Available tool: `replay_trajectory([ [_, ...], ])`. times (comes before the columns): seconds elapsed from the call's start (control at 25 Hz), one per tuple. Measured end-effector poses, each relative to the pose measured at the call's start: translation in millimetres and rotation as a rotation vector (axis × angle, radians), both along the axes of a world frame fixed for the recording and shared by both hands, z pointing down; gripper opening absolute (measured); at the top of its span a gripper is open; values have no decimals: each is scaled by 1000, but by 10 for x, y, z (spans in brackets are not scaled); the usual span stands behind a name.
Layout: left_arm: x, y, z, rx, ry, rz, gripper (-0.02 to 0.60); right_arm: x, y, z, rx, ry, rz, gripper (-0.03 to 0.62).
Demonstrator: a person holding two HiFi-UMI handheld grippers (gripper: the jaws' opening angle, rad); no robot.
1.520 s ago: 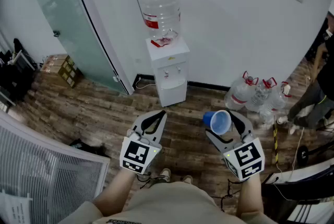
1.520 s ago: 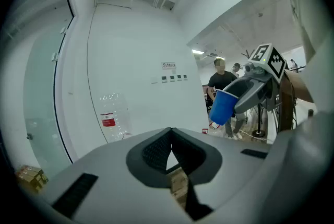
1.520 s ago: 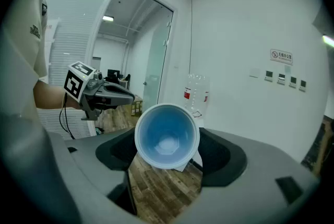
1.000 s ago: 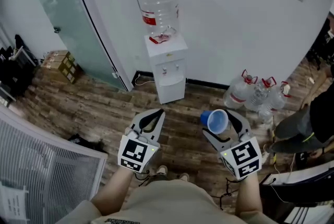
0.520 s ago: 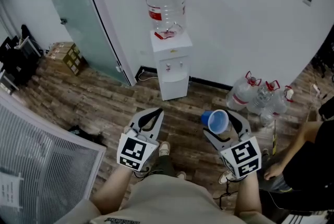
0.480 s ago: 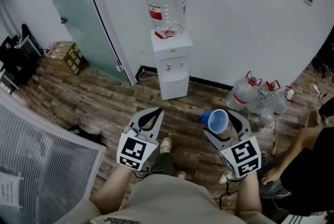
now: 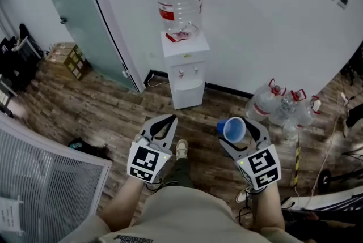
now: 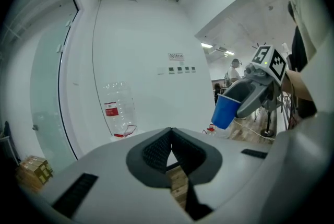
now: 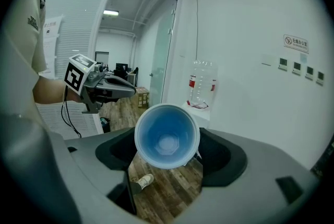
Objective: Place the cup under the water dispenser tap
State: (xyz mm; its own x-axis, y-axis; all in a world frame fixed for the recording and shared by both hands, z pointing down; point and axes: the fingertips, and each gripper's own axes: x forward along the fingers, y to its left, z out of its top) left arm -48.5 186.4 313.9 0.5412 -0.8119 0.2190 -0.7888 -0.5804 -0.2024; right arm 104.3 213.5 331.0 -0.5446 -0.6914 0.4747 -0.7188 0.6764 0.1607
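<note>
Wood-plank floor (image 7: 85,103) meets a plain white wall (image 7: 255,26). Against the wall stands a white box-shaped water dispenser (image 7: 182,75) topped by a large clear plastic bottle (image 7: 178,1), its taps facing the person. The left gripper (image 7: 163,124) has its jaws closed together on nothing. The right gripper (image 7: 238,131) has its jaws spread wide, clamping a blue plastic cup (image 7: 233,129). The cup lies along the jaws, mouth toward the person, base toward the dispenser, which is well ahead and slightly left; it likely needs turning upright under the tap
</note>
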Motion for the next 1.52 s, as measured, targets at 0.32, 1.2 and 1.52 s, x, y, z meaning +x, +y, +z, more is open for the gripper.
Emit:
replay_trajectory([
  [0.32,-119,-921,187,-49,11,8,6,-142,-916,227,-55,37,3,367],
  [1.2,-454,-3694,873,-228,-29,114,6,-810,-3769,1137,-263,81,78,367],
  [1.52,-404,-3920,1364,-280,-5,102,6,-883,-4096,1791,-337,92,76,368],
])
